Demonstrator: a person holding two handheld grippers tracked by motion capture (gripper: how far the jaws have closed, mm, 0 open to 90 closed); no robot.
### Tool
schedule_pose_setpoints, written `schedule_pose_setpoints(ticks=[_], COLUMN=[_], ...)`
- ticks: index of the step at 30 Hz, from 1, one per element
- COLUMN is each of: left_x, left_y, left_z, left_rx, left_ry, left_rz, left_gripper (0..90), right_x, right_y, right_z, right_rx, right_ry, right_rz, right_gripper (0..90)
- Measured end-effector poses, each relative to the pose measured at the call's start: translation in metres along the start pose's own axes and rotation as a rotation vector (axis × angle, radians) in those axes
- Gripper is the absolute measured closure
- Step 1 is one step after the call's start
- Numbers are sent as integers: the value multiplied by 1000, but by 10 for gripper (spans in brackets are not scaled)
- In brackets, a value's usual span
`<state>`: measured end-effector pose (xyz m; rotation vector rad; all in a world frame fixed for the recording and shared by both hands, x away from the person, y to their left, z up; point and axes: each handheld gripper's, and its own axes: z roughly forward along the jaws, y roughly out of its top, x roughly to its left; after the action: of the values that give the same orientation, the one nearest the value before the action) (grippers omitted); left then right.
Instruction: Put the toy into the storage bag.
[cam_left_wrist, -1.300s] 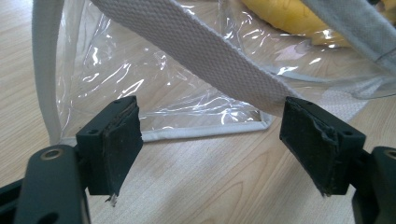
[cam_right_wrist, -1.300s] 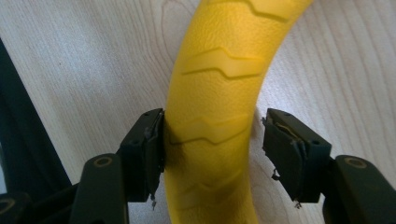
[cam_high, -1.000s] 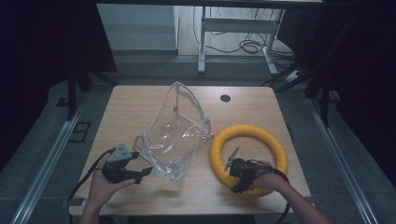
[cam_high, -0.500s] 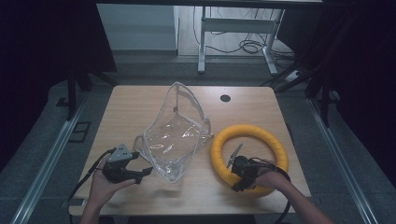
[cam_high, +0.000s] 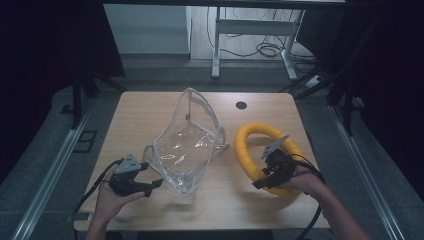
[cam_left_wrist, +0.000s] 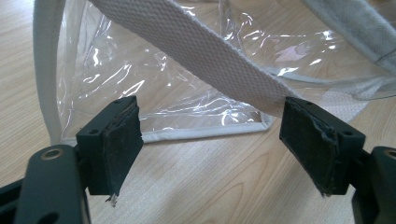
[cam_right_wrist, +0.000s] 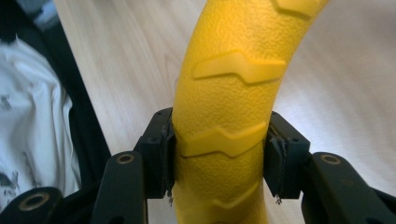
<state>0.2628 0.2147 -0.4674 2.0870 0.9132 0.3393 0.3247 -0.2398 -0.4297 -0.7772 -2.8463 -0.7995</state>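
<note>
Two tongs work over the wooden bench (cam_high: 150, 107). At the left, the left tongs (cam_high: 148, 185) stand released, jaws wide apart, just beside the near edge of a clear plastic bag (cam_high: 187, 147); its white webbing strap (cam_left_wrist: 210, 56) crosses above and between the jaws. At the right, the right tongs (cam_right_wrist: 219, 151) are clenched on a yellow textured ring (cam_high: 250, 145), one jaw pressing each side of its tube.
</note>
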Motion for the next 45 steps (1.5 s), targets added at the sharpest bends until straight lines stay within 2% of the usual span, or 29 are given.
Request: schedule_pose_setpoints(ticks=[1,2,4,6,7,8,10,11,12,15,17,18,19,21,22,25,27,29,33,38,45], left_x=[0,0,0,0,0,0,0,0,0,0,0,0,0,0,0,0,0,0,0,0,0], left_y=[0,0,0,0,0,0,0,0,0,0,0,0,0,0,0,0,0,0,0,0,0], left_z=[0,0,0,-1,-1,0,0,0,0,0,-1,0,0,0,0,0,0,0,0,0,0], left_rx=[-1,-1,-2,-3,-3,-2,-2,-1,-1,-2,-3,-3,-2,-2,-2,-3,-4,-3,-2,1,2], left_ry=[0,0,0,0,0,0,0,0,0,1,1,1,1,0,0,1,2,2,2,2,3], left_rz=[0,0,0,0,0,0,0,0,0,2,2,2,2,2,2,3,3,3,4,4,8], left_gripper=[207,207,207,207,207,207,207,207,207,207,207,207,207,207,207,207,207,207,207,207,207], right_x=[0,-1,-2,-6,-6,-8,-8,-10,-10,-13,-16,-16,-18,-19,-19,-21,-21,-21,-21,-20,-15], right_y=[0,0,0,-2,-2,-4,-5,-6,-6,-8,-9,-9,-10,-10,-10,-10,-10,-7,-5,1,10], right_z=[0,-9,-13,-26,-26,-34,-37,-43,-43,-52,-59,-59,-64,-69,-69,-75,-75,-77,-77,-76,-75], right_rx=[0,-31,-49,-119,-119,-164,-180,-215,-215,-268,-324,-324,-364,-398,-398,-481,-493,-531,-559,-624,-676], right_ry=[0,-14,-18,-17,-17,-14,-12,-11,-11,-12,-11,-11,-13,-11,-11,11,15,20,18,27,26], right_rz=[0,8,13,21,21,20,24,34,34,46,59,59,66,73,73,84,84,84,88,99,94], right_gripper=[510,510,510,511,511,511,510,510,510,510,510,510,510,510,510,510,510,508,508,507,506])
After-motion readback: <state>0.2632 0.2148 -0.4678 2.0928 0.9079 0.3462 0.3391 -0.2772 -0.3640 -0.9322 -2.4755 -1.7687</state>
